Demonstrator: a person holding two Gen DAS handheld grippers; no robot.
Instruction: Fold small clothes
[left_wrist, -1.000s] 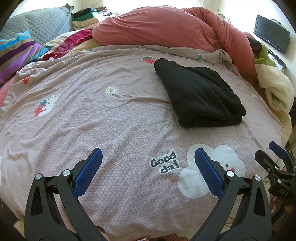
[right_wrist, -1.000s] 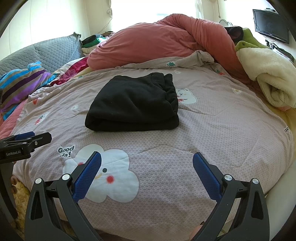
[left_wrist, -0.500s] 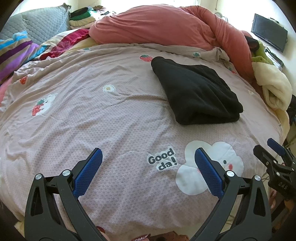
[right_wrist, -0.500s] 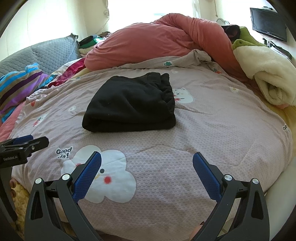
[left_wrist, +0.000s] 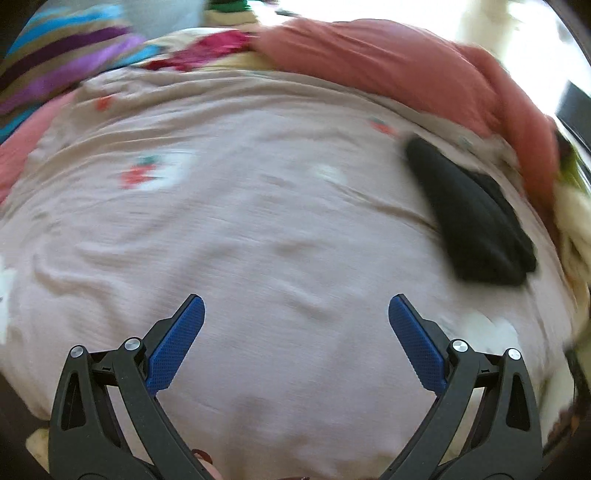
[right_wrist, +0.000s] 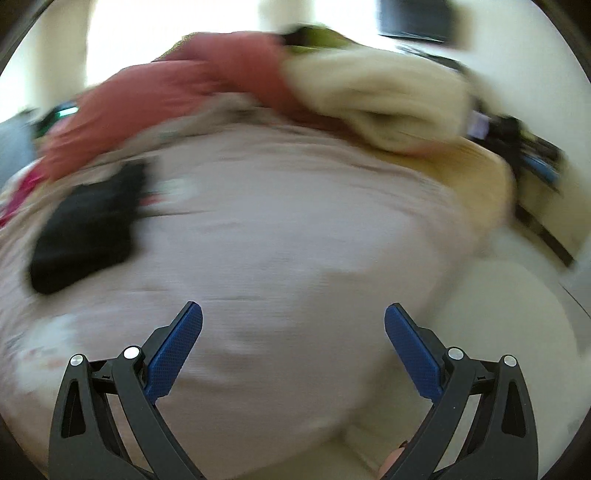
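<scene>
Two hand-held grippers hang over a bed spread with a pale pink printed quilt (left_wrist: 258, 221), both views smeared by motion blur. The left hand-held gripper (left_wrist: 295, 334) has its blue-padded fingers (left_wrist: 173, 350) spread wide with nothing between them, only bare quilt beneath. The right hand-held gripper (right_wrist: 293, 339) is likewise spread wide and empty, poised over the near right part of the bed.

The folded black garment (left_wrist: 476, 221) lies flat on the quilt, at the far right in the left wrist view and at the left edge in the right wrist view (right_wrist: 88, 229), well apart from both grippers. Behind it, along the far side of the bed, a salmon-red duvet (left_wrist: 406, 70) is heaped up. A cream fleece blanket (right_wrist: 384, 99) is bundled at the far right, touching the duvet. A striped pillow (left_wrist: 62, 59) in purple, blue and tan sits at the far left corner, with a dark red cloth (left_wrist: 207, 50) just beside it. A dark screen (right_wrist: 413, 16) shows on the far wall, too blurred to make out further.
</scene>
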